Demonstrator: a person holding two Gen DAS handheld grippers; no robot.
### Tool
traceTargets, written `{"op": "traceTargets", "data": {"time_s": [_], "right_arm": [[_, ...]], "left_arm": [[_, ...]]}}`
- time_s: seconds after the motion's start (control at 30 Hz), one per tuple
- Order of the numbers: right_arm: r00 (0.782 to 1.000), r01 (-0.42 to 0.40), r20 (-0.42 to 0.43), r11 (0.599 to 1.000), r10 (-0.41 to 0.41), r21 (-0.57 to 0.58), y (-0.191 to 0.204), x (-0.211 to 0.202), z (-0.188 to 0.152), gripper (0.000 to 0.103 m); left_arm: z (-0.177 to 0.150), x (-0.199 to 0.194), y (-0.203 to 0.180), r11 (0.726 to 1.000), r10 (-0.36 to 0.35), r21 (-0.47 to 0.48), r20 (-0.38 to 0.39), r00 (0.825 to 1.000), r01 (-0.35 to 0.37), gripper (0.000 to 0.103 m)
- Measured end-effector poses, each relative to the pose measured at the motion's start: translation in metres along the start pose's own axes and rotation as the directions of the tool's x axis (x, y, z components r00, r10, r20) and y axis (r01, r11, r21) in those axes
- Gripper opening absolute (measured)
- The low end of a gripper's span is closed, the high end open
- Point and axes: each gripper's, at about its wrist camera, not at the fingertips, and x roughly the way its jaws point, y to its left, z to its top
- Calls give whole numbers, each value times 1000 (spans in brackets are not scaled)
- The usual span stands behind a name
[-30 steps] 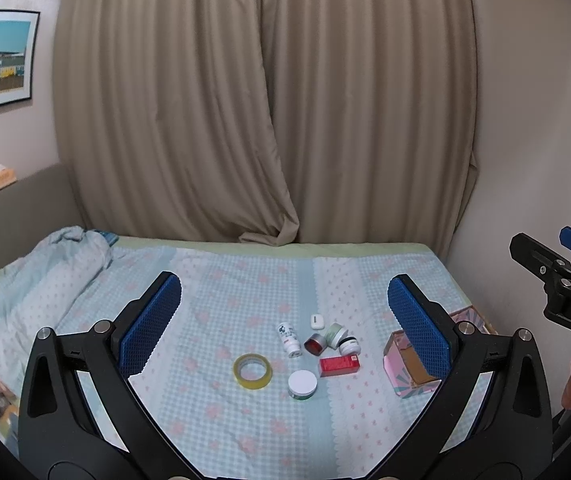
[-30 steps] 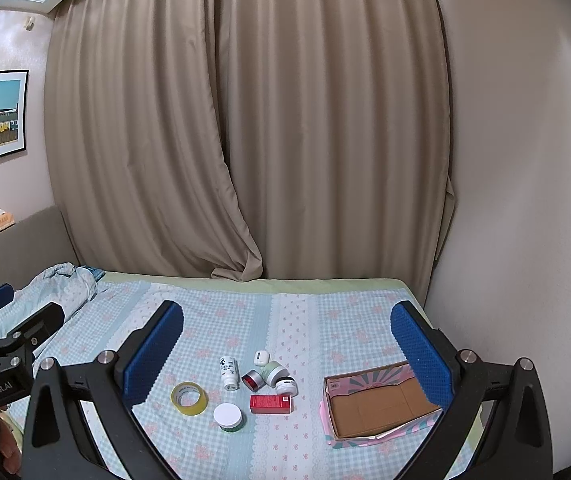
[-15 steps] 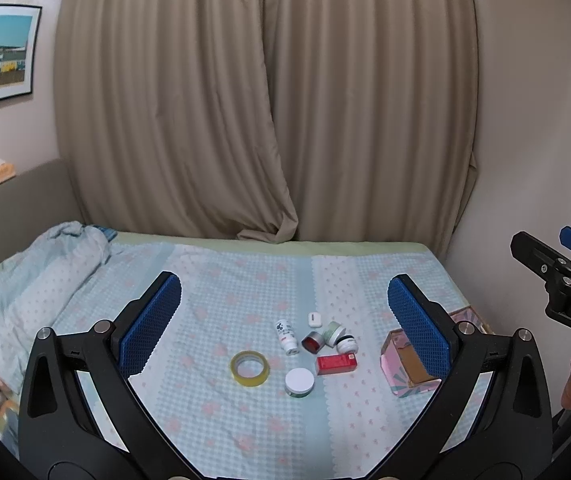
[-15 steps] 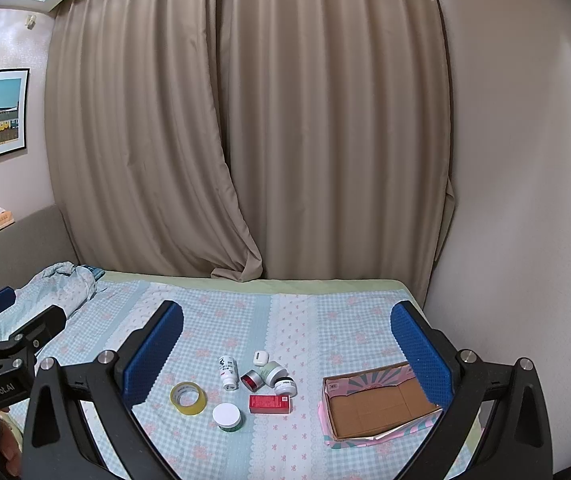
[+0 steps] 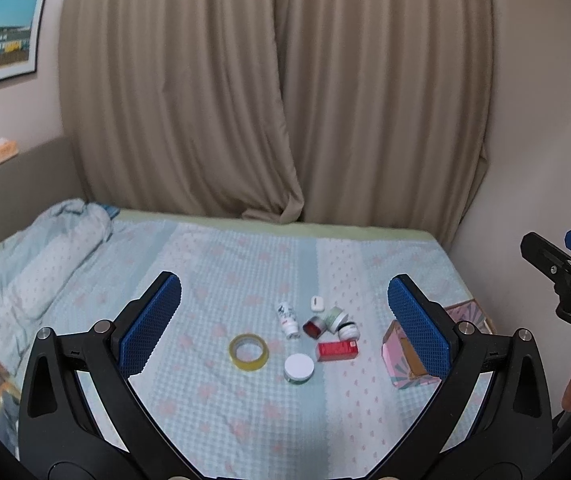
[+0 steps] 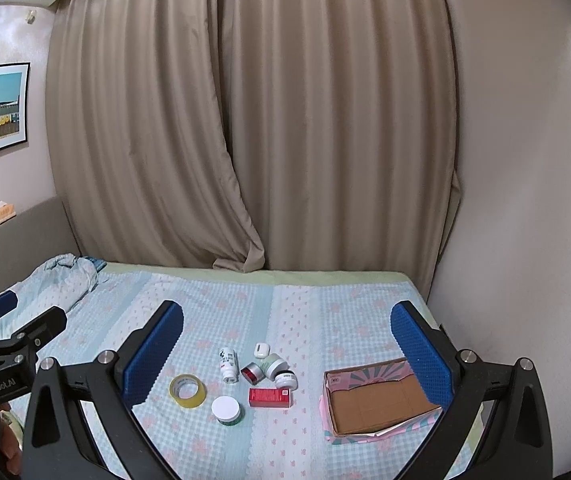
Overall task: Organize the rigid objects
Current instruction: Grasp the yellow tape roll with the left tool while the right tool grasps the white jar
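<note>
Small items lie grouped on the bed: a yellow tape roll (image 6: pixel 187 390), a white-lidded jar (image 6: pixel 226 410), a red box (image 6: pixel 269 397), a white bottle (image 6: pixel 228 364), a red-capped jar (image 6: pixel 252 373), a green jar (image 6: pixel 273 364), a small white jar (image 6: pixel 286 380) and a white case (image 6: pixel 262 350). An open pink cardboard box (image 6: pixel 377 400) sits to their right. The tape roll (image 5: pixel 248 351), red box (image 5: pixel 336 350) and pink box (image 5: pixel 399 354) also show in the left wrist view. My left gripper (image 5: pixel 285 320) and right gripper (image 6: pixel 285 346) are open, empty, held above and short of the items.
The bed (image 6: pixel 213 312) has a light blue checked cover. A rumpled quilt (image 5: pixel 41 256) lies at its left end. Beige curtains (image 6: pixel 245 140) hang behind, a wall (image 6: pixel 525 200) bounds the right side. The other gripper shows at each view's edge.
Both views have shifted only slightly; the left gripper has moved a little forward and the items sit a bit higher in its view. Both grippers stay open.
</note>
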Motion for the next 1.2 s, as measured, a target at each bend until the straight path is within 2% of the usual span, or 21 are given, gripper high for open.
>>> {"op": "traceTargets", "data": {"time_s": [0.17,0.3,0.47,0.57,0.67,0.8,0.87,0.93,1.03,1.07,1.2], "right_arm": [[996,-45,-74,999,44,-7,-3,27,-11,103],[985,-96,-144,995,94,-9,-2,58,-27,103],[967,-112,-231,994,106,-12,6,100,-52,103],[950,-104,-296,995,99,0,16,132,-68,103],[932,-87,-354,996,82,3,32,161,-85,103],[896,-31,-441,999,42,32,58,208,-107,103],[881,-3,-472,998,31,59,68,227,-117,103],[856,25,-517,995,27,93,79,251,-133,103],[816,58,-577,989,31,136,94,286,-156,103],[797,67,-602,987,35,147,99,300,-167,103],[742,107,-670,983,22,151,114,340,-203,103]], "left_arm": [[-11,29,8,999,21,-35,-87,996,-24,103],[-24,58,20,998,32,-43,-158,987,-39,103],[-46,111,46,999,23,-29,-265,964,-32,103],[-60,151,67,999,-10,-34,-351,936,-2,103],[-74,191,86,1000,-28,-13,-407,913,24,103],[-94,248,111,997,-61,19,-476,877,80,103],[-106,278,121,993,-83,26,-516,853,113,103],[-124,310,128,989,-100,37,-554,826,145,103],[-154,354,131,980,-121,50,-614,780,191,102],[-167,368,131,977,-127,55,-634,763,208,102],[-210,413,128,966,-129,73,-695,707,248,102]]}}
